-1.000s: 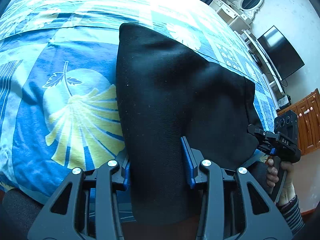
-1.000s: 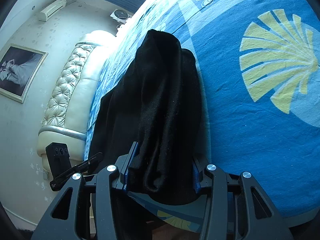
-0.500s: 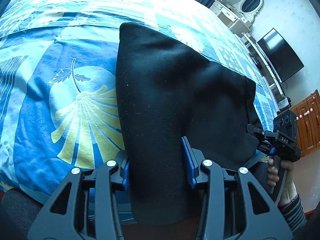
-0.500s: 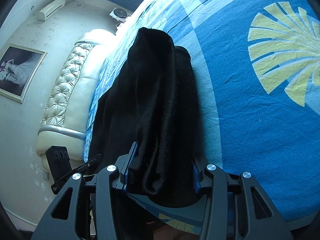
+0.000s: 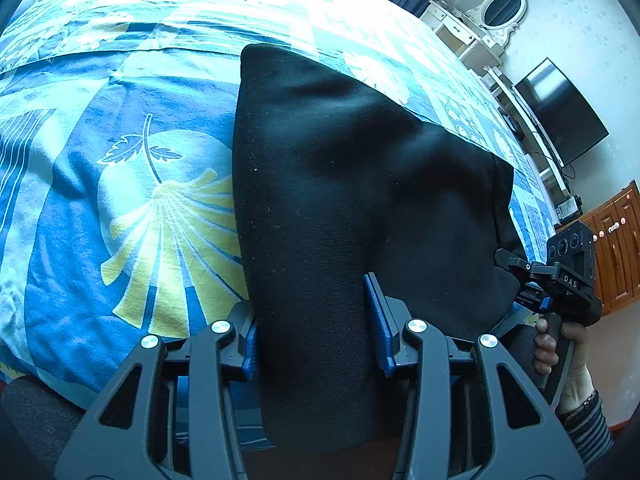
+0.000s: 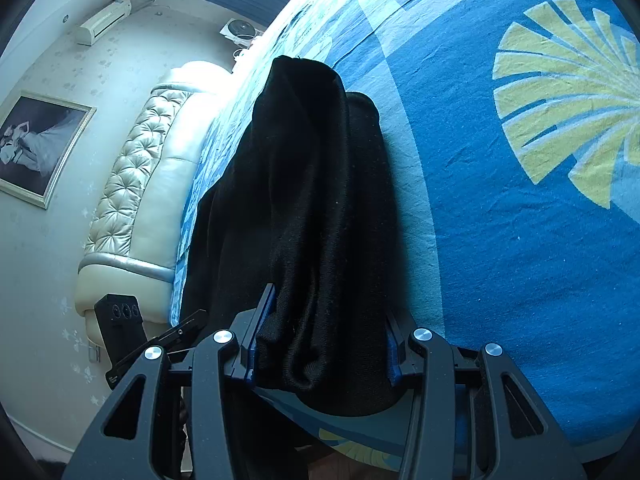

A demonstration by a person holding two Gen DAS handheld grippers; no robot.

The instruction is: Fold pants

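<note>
Black pants point(image 5: 340, 184) lie on a blue patterned bed sheet point(image 5: 120, 208), doubled lengthwise, their far end towards the middle of the bed. My left gripper point(image 5: 316, 320) is shut on the near end of the pants at the bed's edge. My right gripper point(image 6: 320, 340) is shut on a bunched end of the pants point(image 6: 312, 200) at the bed's near edge. The right gripper also shows in the left wrist view point(image 5: 560, 276), held by a hand at the far right corner of the pants.
A padded cream headboard point(image 6: 132, 184) stands left of the bed. A dresser with an oval mirror point(image 5: 500, 12), a wall TV point(image 5: 560, 112) and wooden cabinets point(image 5: 616, 248) line the right wall. The sheet point(image 6: 520, 160) stretches wide to the right of the pants.
Both grippers have drawn the pants slightly along the sheet; the leaf print has shifted relative to the pants in both views. The grips are unchanged.
</note>
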